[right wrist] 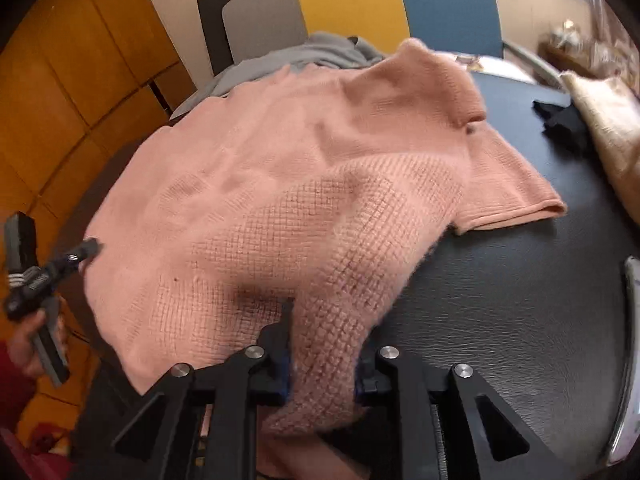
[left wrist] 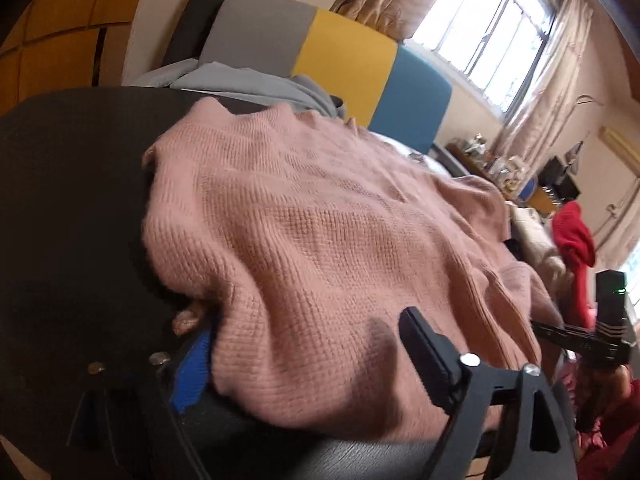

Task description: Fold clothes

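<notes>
Right gripper [right wrist: 322, 350] fingers pinch the pink knit sweater's [right wrist: 280, 168] 6 o'clock hem on the black surface [right wrist: 500, 320]; left gripper [left wrist: 304, 364] fingers straddle the hem, grip indeterminate.

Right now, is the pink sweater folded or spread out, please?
Mostly spread: the pink sweater lies open across the black table, one sleeve extended.

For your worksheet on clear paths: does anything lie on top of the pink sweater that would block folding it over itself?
Nothing visible does. The pink sweater has a bare top; the grey garment lies beyond its far edge, the beige cushion off to one side.
</notes>
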